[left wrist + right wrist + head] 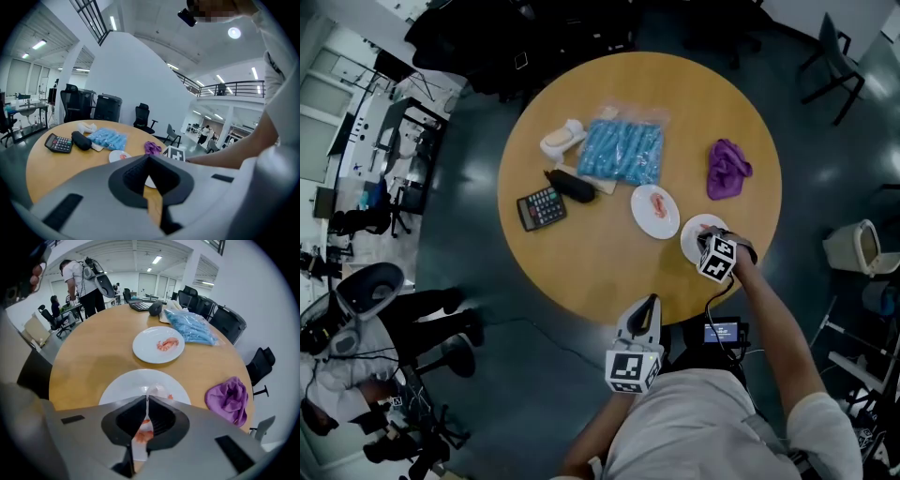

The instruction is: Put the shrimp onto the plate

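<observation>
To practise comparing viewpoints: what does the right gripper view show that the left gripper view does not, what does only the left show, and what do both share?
Only the right gripper view: the right claw shut on a shrimp. Only the left gripper view: that gripper's marker cube and the person's forearm behind it. Both: the far plate, blue packet, purple cloth and calculator.

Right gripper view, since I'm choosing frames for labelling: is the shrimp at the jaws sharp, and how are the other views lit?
Right gripper view: the shrimp at the jaws is soft, the farther plate crisp, corners vignetted black. Left gripper view: fisheye-bent, ceiling lamp blown out. Head view: dim, the table evenly lit.
</observation>
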Available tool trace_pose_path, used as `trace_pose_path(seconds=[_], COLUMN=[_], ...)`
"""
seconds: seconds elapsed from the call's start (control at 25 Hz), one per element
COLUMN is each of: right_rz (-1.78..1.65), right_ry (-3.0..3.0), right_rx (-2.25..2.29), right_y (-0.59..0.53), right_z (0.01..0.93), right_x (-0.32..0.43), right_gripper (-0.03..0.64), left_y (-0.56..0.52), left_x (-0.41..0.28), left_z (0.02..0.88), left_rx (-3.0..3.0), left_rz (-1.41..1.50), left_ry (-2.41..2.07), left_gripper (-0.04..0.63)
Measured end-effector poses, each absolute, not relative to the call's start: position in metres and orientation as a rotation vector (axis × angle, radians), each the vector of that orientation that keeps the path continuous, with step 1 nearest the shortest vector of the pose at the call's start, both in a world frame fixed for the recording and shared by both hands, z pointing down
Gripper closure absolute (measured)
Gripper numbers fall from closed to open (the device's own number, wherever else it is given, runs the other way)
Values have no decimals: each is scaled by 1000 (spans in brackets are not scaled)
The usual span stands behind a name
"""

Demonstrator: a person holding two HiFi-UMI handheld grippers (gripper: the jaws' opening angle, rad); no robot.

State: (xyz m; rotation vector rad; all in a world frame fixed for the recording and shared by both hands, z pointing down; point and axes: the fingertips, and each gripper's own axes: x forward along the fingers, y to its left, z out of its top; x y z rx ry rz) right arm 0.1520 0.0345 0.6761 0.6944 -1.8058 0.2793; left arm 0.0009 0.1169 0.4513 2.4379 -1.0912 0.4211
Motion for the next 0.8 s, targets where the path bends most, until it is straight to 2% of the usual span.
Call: trace_pose_path(seconds=[0.44,0.8], right_rz=[262,397], right_ry=[-1855,-2024], right_rx=[732,1028], right_y=[30,64], right_z=[665,586], right_x=[144,156], right_gripper=[591,592], left_y=[120,123], left_x=[15,38], left_z=[446,441], left_rx=[2470,2466], left_rz=[444,344], left_ry=[-1085,-1167], left_gripper=[588,588])
